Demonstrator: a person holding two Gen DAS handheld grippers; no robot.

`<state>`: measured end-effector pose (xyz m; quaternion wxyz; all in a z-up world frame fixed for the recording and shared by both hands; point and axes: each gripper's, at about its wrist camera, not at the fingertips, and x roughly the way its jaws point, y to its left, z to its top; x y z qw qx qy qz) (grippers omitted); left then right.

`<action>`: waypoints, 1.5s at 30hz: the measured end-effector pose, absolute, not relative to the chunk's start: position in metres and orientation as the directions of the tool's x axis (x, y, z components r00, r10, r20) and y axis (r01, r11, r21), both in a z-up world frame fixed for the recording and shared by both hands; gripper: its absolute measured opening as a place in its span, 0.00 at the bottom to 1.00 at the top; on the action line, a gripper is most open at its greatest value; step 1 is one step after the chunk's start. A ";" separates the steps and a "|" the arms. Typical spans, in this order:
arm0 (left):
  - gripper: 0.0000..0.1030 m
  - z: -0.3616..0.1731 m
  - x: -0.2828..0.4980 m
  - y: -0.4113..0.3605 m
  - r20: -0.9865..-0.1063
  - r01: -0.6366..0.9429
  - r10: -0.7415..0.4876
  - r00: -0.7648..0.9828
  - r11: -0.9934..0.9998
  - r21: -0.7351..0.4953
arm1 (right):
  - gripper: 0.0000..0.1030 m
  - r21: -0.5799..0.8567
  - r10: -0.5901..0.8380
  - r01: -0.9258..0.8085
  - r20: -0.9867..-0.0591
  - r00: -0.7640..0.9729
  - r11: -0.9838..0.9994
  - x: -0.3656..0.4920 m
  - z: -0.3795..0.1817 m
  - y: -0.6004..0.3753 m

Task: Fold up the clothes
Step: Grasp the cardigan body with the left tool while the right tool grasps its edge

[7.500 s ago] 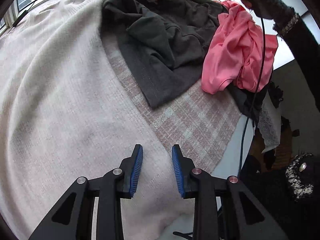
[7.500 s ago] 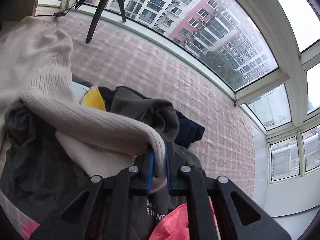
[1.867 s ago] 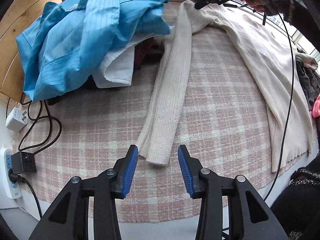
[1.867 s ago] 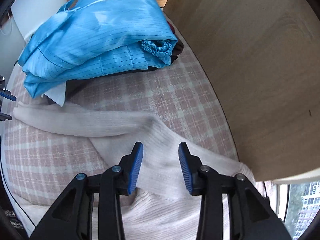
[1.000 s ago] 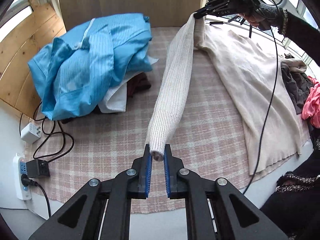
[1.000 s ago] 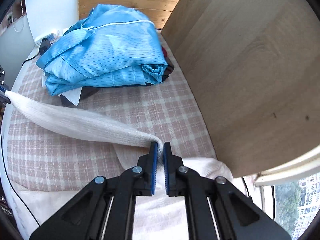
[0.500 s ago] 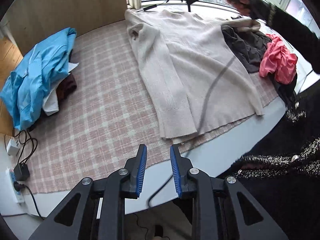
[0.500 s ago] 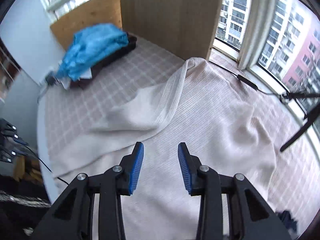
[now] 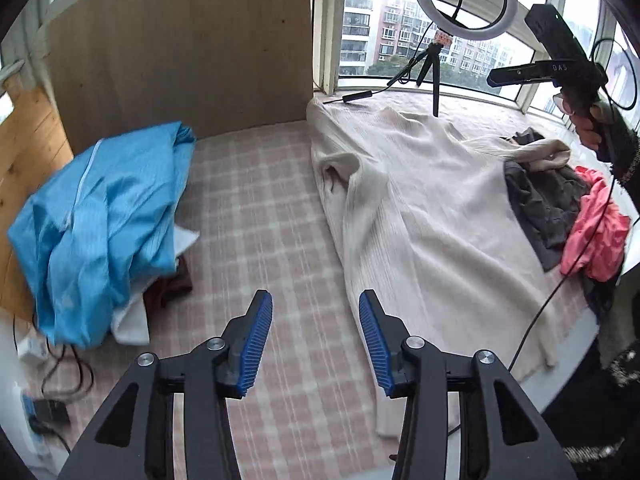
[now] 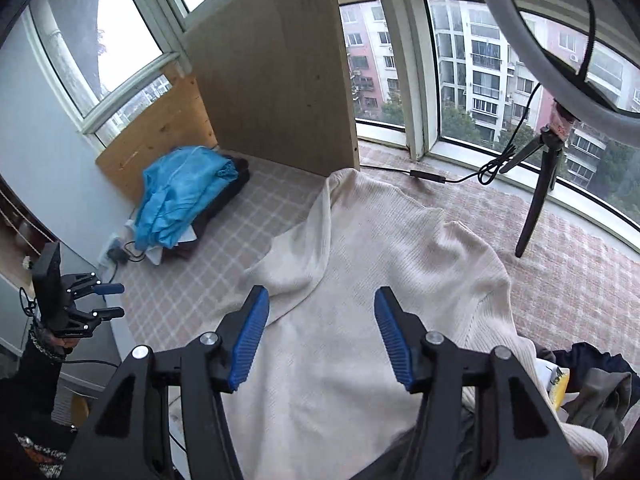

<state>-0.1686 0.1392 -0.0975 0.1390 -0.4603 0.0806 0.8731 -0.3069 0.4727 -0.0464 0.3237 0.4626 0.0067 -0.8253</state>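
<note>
While your left gripper [image 9: 315,338] hangs above the pink plaid cover [image 9: 256,216], its jaws stand spread with nothing between them, having just been opening. To its left lies the blue garment [image 9: 100,220], heaped over darker clothes. Ahead and to its right lies the cream sweater [image 9: 420,208], spread flat on the cover with one sleeve folded in over the body. Farther right sit the grey garment [image 9: 548,204] and the pink garment [image 9: 596,232], touching each other. Your right gripper [image 10: 321,336] hovers over the sweater body [image 10: 360,280]; its jaws also stand apart and empty, having just been opening, with the fabric below them, not pinched. Beyond it to the right stands the tripod [image 10: 536,204] of the ring light [image 10: 560,92].
</note>
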 end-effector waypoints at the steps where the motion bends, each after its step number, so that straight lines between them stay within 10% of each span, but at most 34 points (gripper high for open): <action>1: 0.42 -0.106 -0.188 0.151 -0.829 -0.343 0.163 -0.535 -0.939 0.037 | 0.53 0.285 -0.519 0.534 -0.776 -0.360 -0.796 -0.318 -0.057 0.464; 19: 0.40 -0.192 -0.343 0.208 -0.876 -0.567 0.250 -0.413 -0.823 0.032 | 0.53 0.373 -0.509 0.478 -0.840 -0.190 -0.795 -0.497 -0.184 0.339; 25: 0.18 -0.197 -0.354 0.204 -0.866 -0.567 0.306 -0.395 -0.823 -0.032 | 0.51 0.397 -0.516 0.499 -0.848 -0.123 -0.770 -0.509 -0.214 0.315; 28: 0.09 -0.197 -0.355 0.199 -0.860 -0.541 0.301 -0.412 -0.840 -0.035 | 0.06 0.400 -0.533 0.525 -0.837 -0.126 -0.751 -0.506 -0.213 0.313; 34: 0.08 -0.191 -0.367 0.146 -0.823 -0.321 0.331 -0.462 -0.927 -0.193 | 0.06 0.382 -0.600 0.535 -0.731 -0.324 -0.754 -0.503 -0.174 0.341; 45: 0.16 -0.161 -0.324 0.102 -0.873 -0.254 0.248 -0.419 -0.956 -0.149 | 0.23 0.335 -0.489 0.452 -0.825 -0.283 -0.827 -0.508 -0.185 0.348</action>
